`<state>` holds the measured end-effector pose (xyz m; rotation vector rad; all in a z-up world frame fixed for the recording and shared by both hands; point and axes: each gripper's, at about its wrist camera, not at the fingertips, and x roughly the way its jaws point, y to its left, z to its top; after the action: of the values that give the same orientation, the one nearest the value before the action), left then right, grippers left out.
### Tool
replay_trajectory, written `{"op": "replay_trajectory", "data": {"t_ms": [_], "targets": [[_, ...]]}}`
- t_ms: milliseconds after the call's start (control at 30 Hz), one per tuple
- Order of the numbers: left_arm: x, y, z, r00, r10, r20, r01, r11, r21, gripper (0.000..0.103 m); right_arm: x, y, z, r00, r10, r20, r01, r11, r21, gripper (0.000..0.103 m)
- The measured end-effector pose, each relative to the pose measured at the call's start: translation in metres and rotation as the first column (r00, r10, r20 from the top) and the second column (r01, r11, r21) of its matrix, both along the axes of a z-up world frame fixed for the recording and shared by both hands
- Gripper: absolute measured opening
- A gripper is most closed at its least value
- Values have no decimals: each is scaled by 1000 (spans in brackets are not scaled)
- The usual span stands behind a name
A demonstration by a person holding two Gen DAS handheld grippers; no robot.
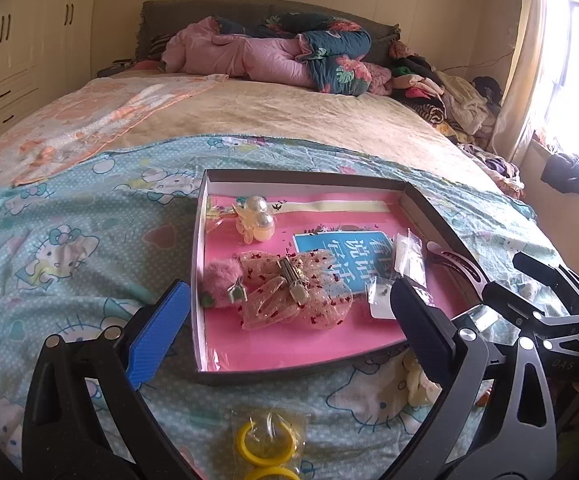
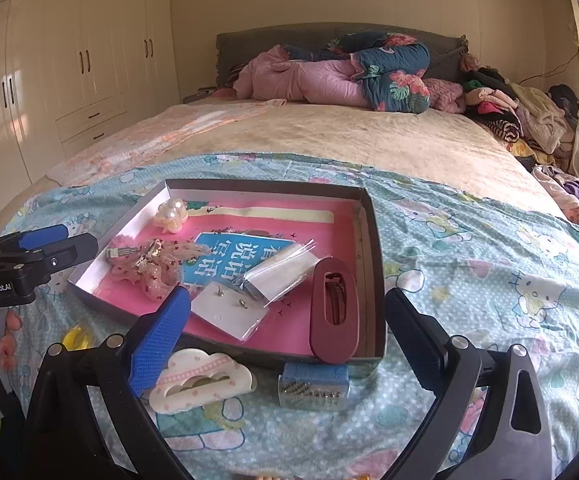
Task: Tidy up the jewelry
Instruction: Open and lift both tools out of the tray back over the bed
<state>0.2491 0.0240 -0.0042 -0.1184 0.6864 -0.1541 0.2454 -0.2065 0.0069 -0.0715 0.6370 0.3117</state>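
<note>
- Left gripper [image 1: 289, 320]: jaws stand wide apart, nothing between the pads, no contact with any item. It hangs above the near edge of the shallow dark-walled cardboard tray with the pink lining [image 1: 199, 280].
- Right gripper [image 2: 285, 328]: jaws likewise wide apart and empty, poised over the tray's near right corner [image 2: 377, 320]. Neither claw holds or touches anything.
- Inside the tray, near the left claw: a sheer pink bow hair clip with red flecks [image 1: 289, 300], a fluffy pink pom-pom clip [image 1: 221, 284], a pale clip with two pearl balls [image 1: 257, 216] toward the far wall.
- Inside the tray, near the right claw: a white earring card in a clear sleeve [image 2: 229, 312], a clear plastic packet [image 2: 281, 272] overlapping it, and a long maroon oval hair clip [image 2: 333, 312] leaning on the near wall.
- Still outside the tray, on the blue cartoon-print bedsheet [image 2: 489, 280]: a white cloud-shaped claw clip with pink trim [image 2: 201, 380], a small blue box of metal pins [image 2: 313, 386], and yellow plastic rings in a clear bag [image 1: 267, 440].
- Judgement: the step in hand appears to be choosing the next loose piece (three remain unsorted).
- Recommendation: the cloud clip lies closest to the right claw's blue finger [image 2: 161, 340]; approach from above, straddle its narrow dimension, close on the solid body, not the teeth.
- Recommendation: the bagged rings suit the left claw; pinch the bag's slack plastic, since the rings themselves may roll or slip.
- Risk: the soft sheet may bunch into the jaws on a low approach.
</note>
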Motion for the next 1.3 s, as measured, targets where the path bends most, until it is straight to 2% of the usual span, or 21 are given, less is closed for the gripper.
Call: {"op": "replay_trajectory", "data": {"t_ms": [400, 800, 1300], "targets": [[-33, -6, 10, 999, -17, 37, 18, 1000, -11, 91, -40, -13, 4, 1000, 1, 25, 0, 1000, -21, 95], [-56, -17, 10, 998, -44, 46, 44, 999, -10, 91, -76, -13, -11, 1000, 23, -8, -23, 999, -48, 95], [-69, -38, -4, 996, -84, 22, 83, 996, 27, 91, -94, -19, -28, 999, 23, -48, -25, 999, -37, 95]]}}
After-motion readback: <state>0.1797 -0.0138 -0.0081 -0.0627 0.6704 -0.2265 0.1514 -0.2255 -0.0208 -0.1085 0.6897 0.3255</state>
